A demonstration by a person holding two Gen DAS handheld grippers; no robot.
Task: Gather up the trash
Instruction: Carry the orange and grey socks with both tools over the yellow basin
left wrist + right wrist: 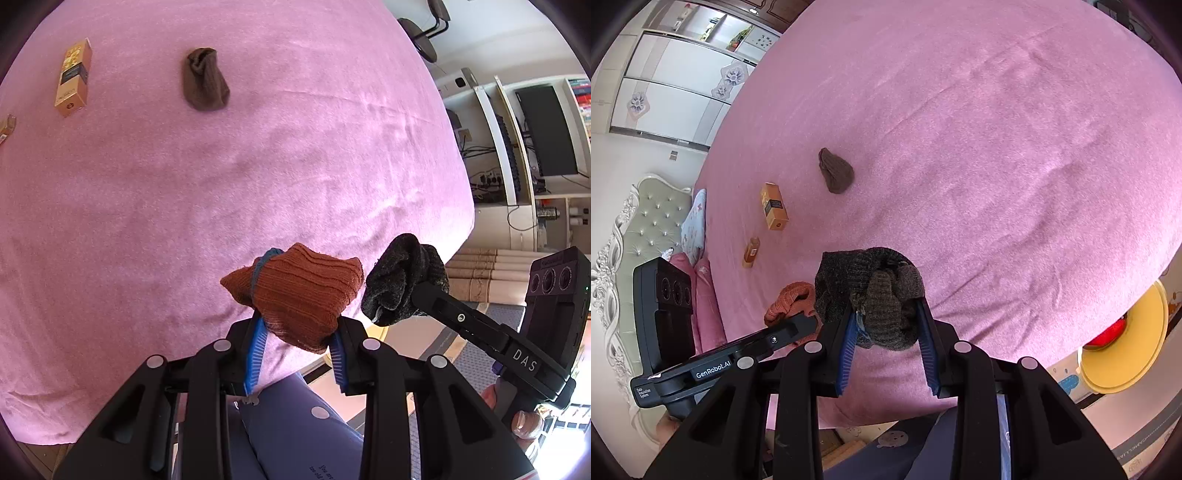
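1. Left wrist view: nearest the lens, left gripper [301, 341], bottom centre, blue pads clamped on a rust-orange ribbed knit sock bundle [295, 295] with a teal band at its left end. Bundle is off the pink fleece bedspread [221, 166]; its long axis runs roughly left-right across the frame.
2. Same view, right of centre: right gripper [417, 291] enters from lower right, closed on a dark grey knit sock ball [402, 280], just beside the orange one, not clearly touching.
3. Upper centre: brown rolled sock [204, 79] lies on the bedspread, long axis near vertical, narrow end up. Upper left: gold cardboard box [73, 78], long axis near vertical.
4. Right wrist view: right gripper [886, 332], bottom centre, pads pinching the grey ball [868, 295]. Left gripper [798, 321] at left, orange bundle [790, 299] partly hidden.
5. Mid-left: brown sock [836, 176], gold box [774, 206], small amber bottle [752, 252], all on the bedspread.
6. Handling, judged: socks are light, soft and squashy; grip mid-bundle. Box is stiff; grip across the narrow sides.
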